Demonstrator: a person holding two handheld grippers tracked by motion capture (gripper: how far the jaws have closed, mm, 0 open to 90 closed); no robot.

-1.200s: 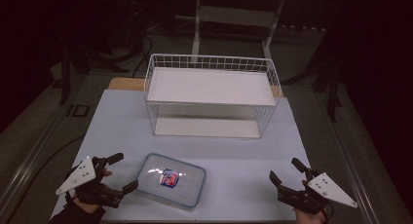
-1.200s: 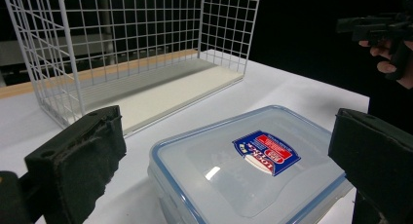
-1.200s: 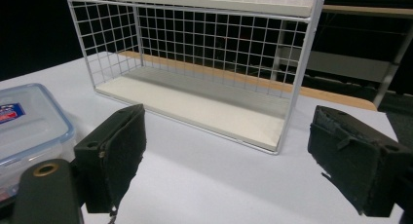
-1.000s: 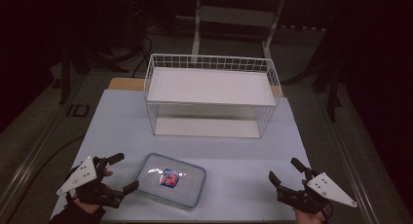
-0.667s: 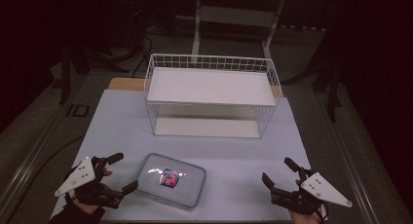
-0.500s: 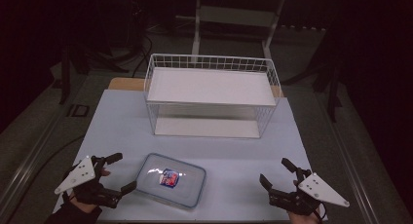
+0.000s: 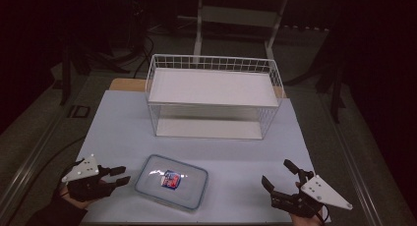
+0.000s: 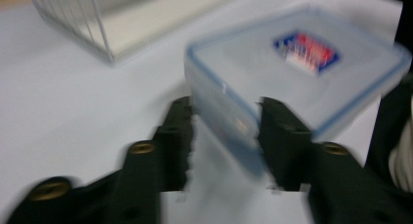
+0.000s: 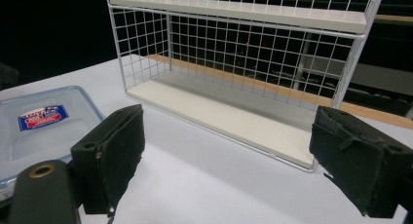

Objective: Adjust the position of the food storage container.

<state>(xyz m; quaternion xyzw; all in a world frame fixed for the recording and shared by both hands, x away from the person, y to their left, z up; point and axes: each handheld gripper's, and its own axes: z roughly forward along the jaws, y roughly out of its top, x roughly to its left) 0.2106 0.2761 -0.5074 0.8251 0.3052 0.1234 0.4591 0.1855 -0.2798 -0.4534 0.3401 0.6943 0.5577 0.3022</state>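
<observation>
A clear lidded plastic container (image 7: pixel 171 181) with a red and blue label lies flat near the table's front edge. My left gripper (image 7: pixel 122 173) is open just left of it, fingertips pointing at its left side. In the blurred left gripper view the container's near corner (image 8: pixel 229 112) lies between the two spread jaws of the left gripper (image 8: pixel 226 107); whether they touch it I cannot tell. My right gripper (image 7: pixel 276 172) stands wide open at the front right, apart from the container. In the right gripper view nothing lies between the jaws of the right gripper (image 9: pixel 229 151), and the container (image 9: pixel 44 121) sits at the left.
A white wire rack (image 7: pixel 214 96) with an upper shelf and a lower shelf stands at the back middle of the pale blue table (image 7: pixel 118 123). In the right gripper view the rack (image 9: pixel 243 63) is straight ahead. Dark floor surrounds the table.
My right gripper has slid left, toward the container. The left gripper has edged right, up to the container's left side. The container has not moved.
</observation>
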